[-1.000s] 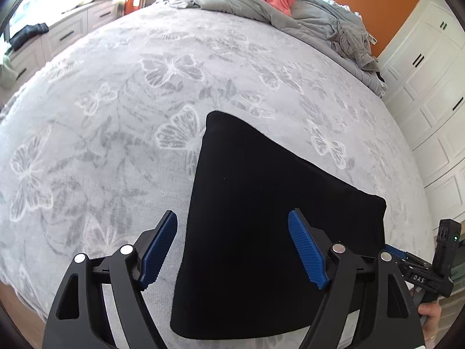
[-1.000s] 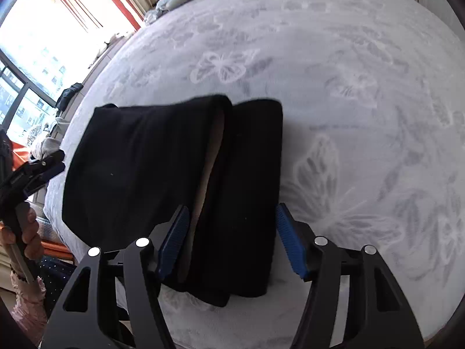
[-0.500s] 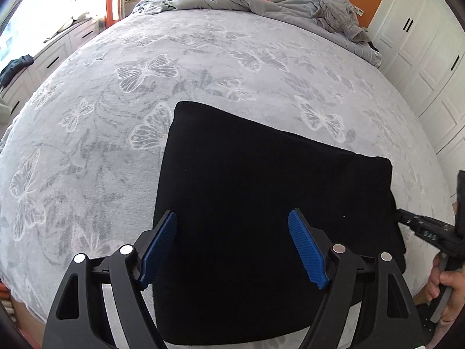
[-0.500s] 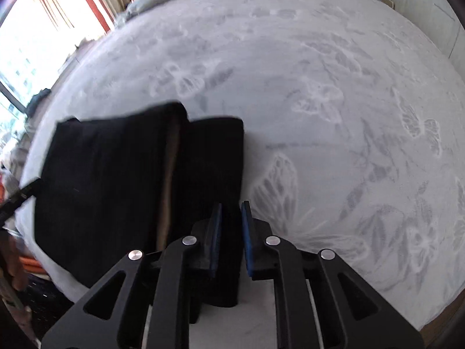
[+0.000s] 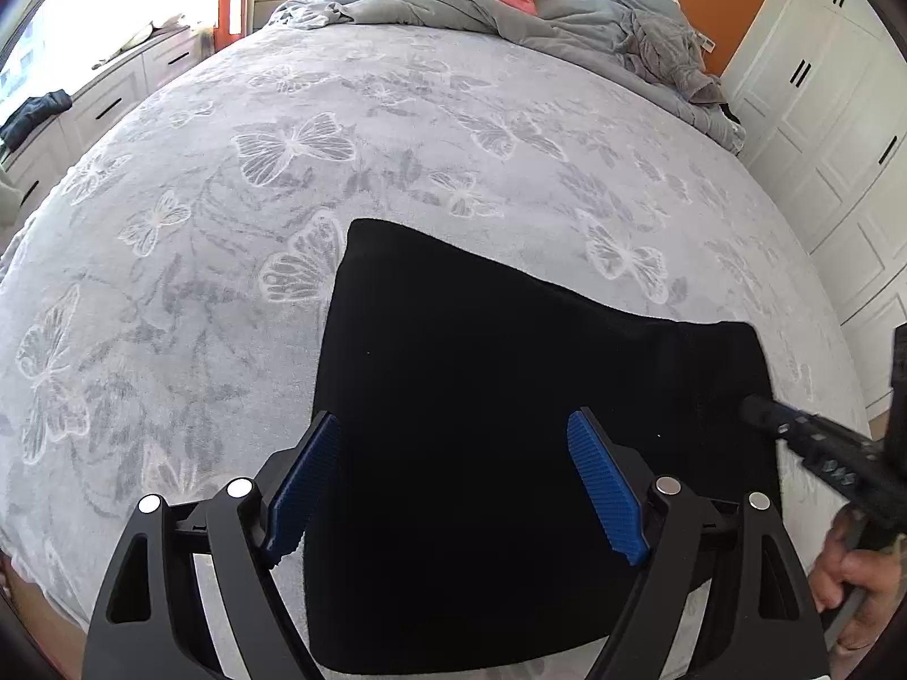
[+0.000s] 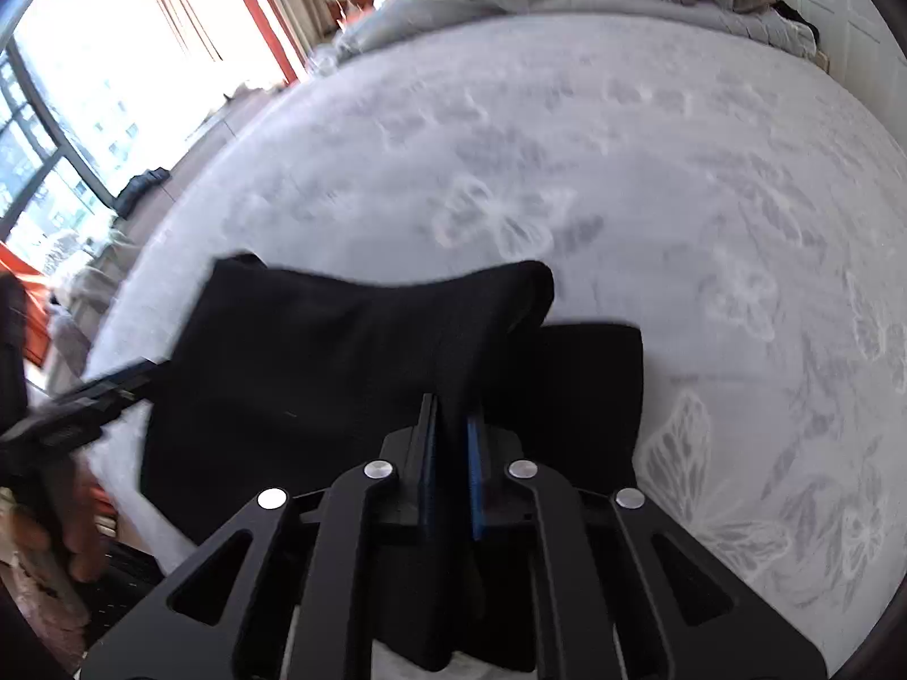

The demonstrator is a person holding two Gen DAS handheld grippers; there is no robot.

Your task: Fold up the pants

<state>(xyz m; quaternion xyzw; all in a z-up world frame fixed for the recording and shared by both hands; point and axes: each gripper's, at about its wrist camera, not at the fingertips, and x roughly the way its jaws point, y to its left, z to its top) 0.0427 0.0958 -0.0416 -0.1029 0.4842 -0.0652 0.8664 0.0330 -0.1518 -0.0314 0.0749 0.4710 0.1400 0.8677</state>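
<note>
Several folds in already, judging by the pants [image 5: 510, 396] — down to a thick black block lying on the butterfly-print bedspread [image 5: 283, 170], close to its near edge and well apart from the rumpled grey duvet [image 5: 510, 5] at the far end. Pinched in the right gripper [image 6: 450, 413], blue pads closed hard on a bunched ridge of the top layer near the block's right side, with that layer lifted clear of a narrower flap [image 6: 589, 385] lying flat beneath and just beside it. Nothing held by the left gripper [image 5: 453, 425]: jaws spread wide and opening a shade more, hovering over the near part of the cloth with no pad pressing on it. Looks like the start of one more fold, or a tidying of the last one — cannot tell which. Left to do, most likely: carrying the raised layer across, laying it square over the rest, then smoothing and letting go.
</note>
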